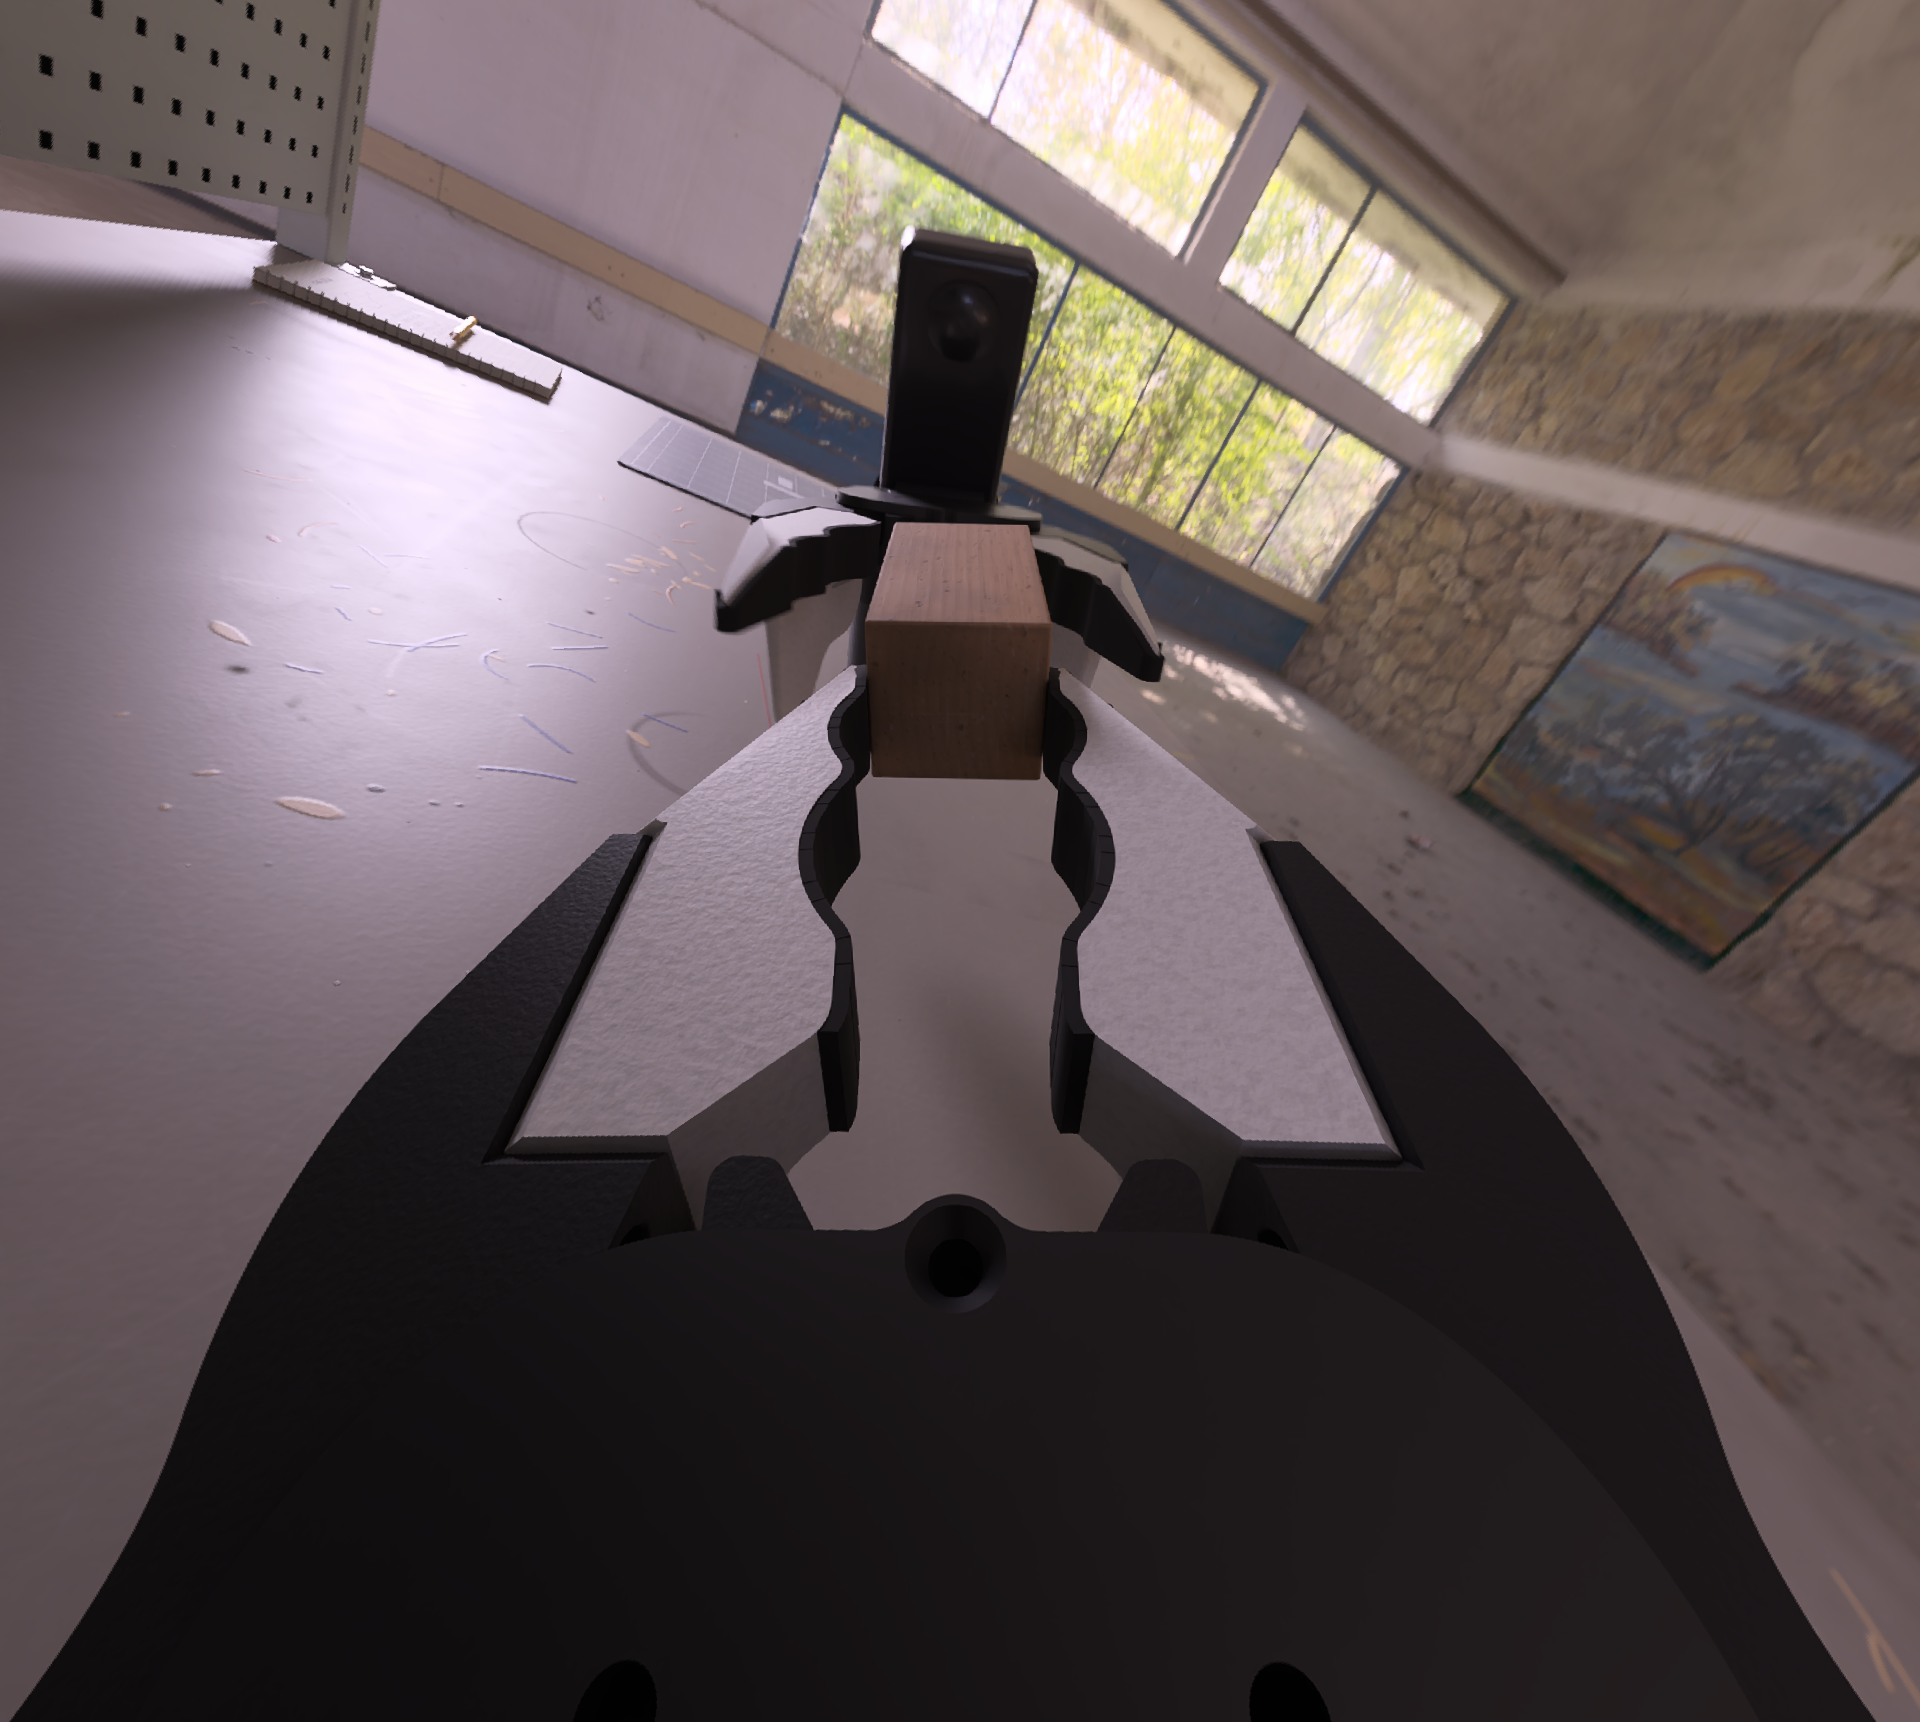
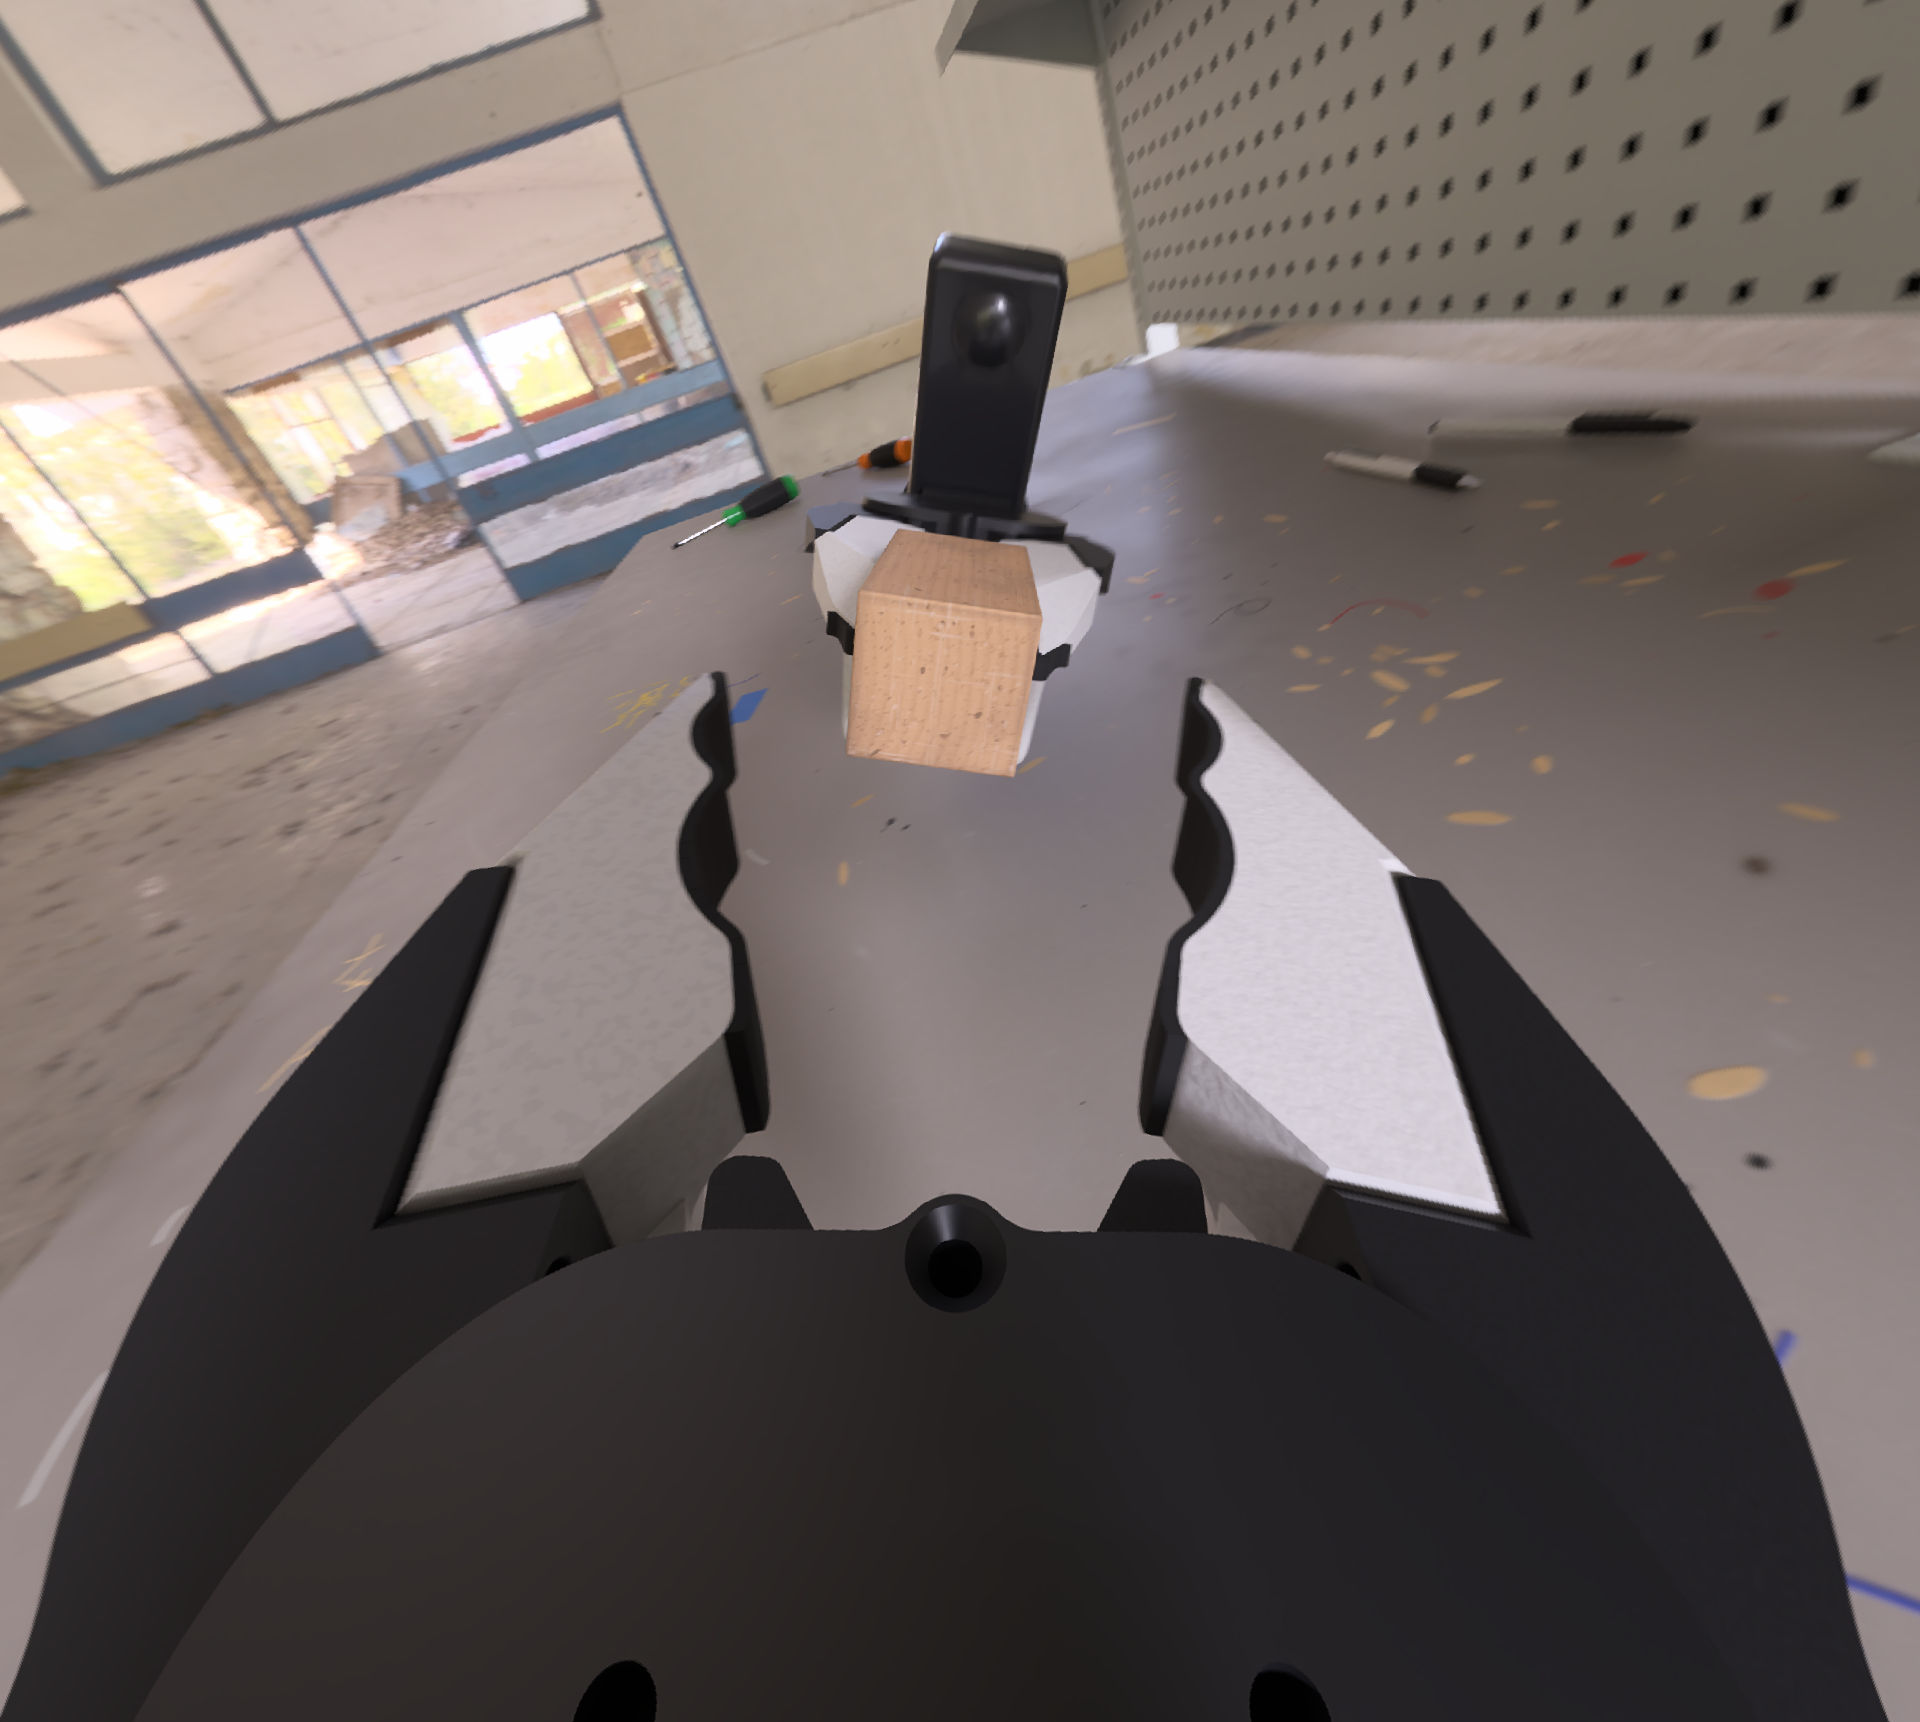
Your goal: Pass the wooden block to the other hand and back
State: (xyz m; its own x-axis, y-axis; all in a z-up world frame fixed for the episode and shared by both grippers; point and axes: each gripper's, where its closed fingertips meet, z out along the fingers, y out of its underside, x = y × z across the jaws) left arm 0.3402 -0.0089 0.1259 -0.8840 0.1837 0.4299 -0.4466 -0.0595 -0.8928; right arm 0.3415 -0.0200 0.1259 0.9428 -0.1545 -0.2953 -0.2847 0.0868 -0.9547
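Observation:
The wooden block [image 1: 956,696] is a light brown cube held above the grey workbench [image 1: 312,633]. My left gripper [image 1: 956,716] is shut on it, with its fingertips [image 1: 847,727] pressed on the block's two sides. In the right wrist view the block [image 2: 945,670] sticks out toward me from the left gripper [image 2: 945,633]. My right gripper [image 2: 956,696] is open and empty, facing the block head-on, with its fingers [image 2: 665,841] spread wider than the block and not touching it. In the left wrist view the right gripper [image 1: 935,633] shows splayed just behind the block.
A white pegboard [image 2: 1507,114] stands at the back of the bench. A green-handled screwdriver [image 2: 743,509] and two markers [image 2: 1403,467] lie on the bench. A ruler [image 1: 405,316] and a dark cutting mat [image 1: 717,462] lie farther off. Wood shavings are scattered about.

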